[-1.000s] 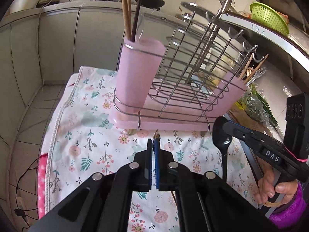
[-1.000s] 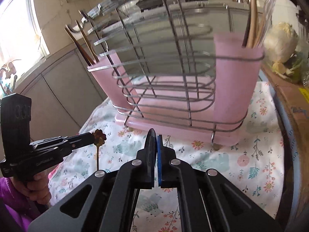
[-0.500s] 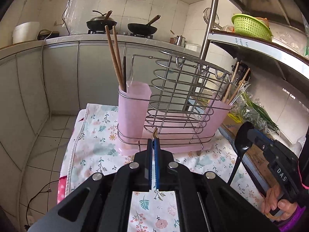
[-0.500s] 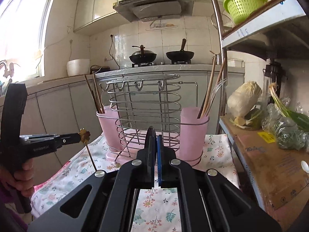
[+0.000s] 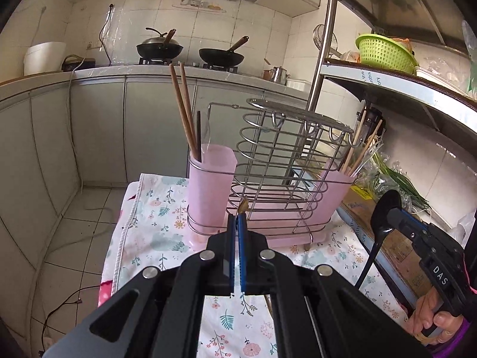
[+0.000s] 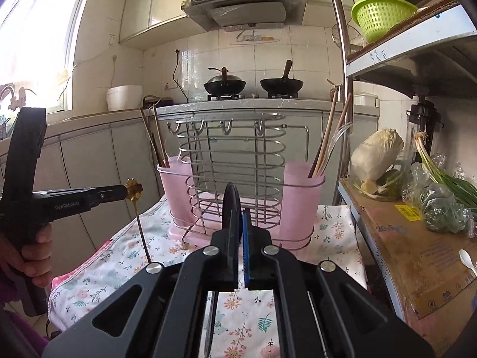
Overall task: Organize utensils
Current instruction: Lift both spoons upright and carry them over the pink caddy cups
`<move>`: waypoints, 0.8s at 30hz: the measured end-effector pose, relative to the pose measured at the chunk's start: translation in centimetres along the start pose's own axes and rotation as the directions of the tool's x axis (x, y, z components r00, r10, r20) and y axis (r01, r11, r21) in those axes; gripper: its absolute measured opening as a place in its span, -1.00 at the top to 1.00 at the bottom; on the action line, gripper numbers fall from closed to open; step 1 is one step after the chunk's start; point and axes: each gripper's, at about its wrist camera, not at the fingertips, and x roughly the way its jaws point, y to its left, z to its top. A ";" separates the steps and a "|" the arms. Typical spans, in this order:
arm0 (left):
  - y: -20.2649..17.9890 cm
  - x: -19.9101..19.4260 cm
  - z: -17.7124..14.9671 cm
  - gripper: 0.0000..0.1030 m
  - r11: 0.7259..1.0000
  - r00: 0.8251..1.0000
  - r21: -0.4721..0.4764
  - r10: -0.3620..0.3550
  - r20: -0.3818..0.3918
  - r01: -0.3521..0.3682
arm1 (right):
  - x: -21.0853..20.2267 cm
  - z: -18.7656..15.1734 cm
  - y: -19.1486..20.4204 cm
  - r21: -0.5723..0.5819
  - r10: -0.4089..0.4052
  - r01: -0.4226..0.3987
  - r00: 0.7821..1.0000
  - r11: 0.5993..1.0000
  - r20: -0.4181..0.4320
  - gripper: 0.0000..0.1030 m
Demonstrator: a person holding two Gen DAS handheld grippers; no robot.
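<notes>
My left gripper [image 5: 237, 217] is shut on the flower-shaped head of a gold utensil [image 5: 243, 205]. In the right wrist view that gold utensil [image 6: 132, 189] hangs stem-down from the left gripper [image 6: 120, 192], above the floral cloth [image 6: 125, 256]. My right gripper [image 6: 241, 211] is shut on a black spoon [image 6: 231, 203], bowl up and edge-on. The left wrist view shows the black spoon [image 5: 386, 208] in the right gripper [image 5: 393, 213], handle hanging down. Ahead stands a wire rack [image 5: 277, 155] with two pink cups [image 5: 210, 188] [image 5: 334, 185] holding chopsticks.
A metal shelf unit [image 6: 342, 89] stands to the right, with a cardboard sheet [image 6: 411, 253], a cabbage [image 6: 377, 155], green onions, a small white spoon [image 6: 466, 258] and a green basket [image 6: 380, 15]. Behind the rack a counter [image 5: 98, 71] carries two woks. A person's hands grip both handles.
Both grippers have risen and drawn back from the rack, which now looks smaller and farther. Each still holds its utensil, lifted higher off the cloth.
</notes>
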 end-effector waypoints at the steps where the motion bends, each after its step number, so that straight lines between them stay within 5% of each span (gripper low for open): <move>1: 0.0 -0.2 0.3 0.98 1.000 1.000 0.000 0.003 0.009 -0.003 | -0.3 0.5 -0.2 0.005 -0.002 0.001 1.000 1.000 0.016 0.95; 12: 0.1 -2.8 4.7 0.98 0.999 0.989 0.016 0.026 0.145 -0.029 | -2.2 6.4 -3.0 0.037 -0.056 0.050 0.985 0.998 0.161 0.95; 24: 0.6 -3.1 6.7 0.98 0.999 0.984 -0.014 0.040 0.173 -0.038 | -1.4 13.4 -7.0 0.079 -0.188 0.171 0.917 0.982 0.351 0.95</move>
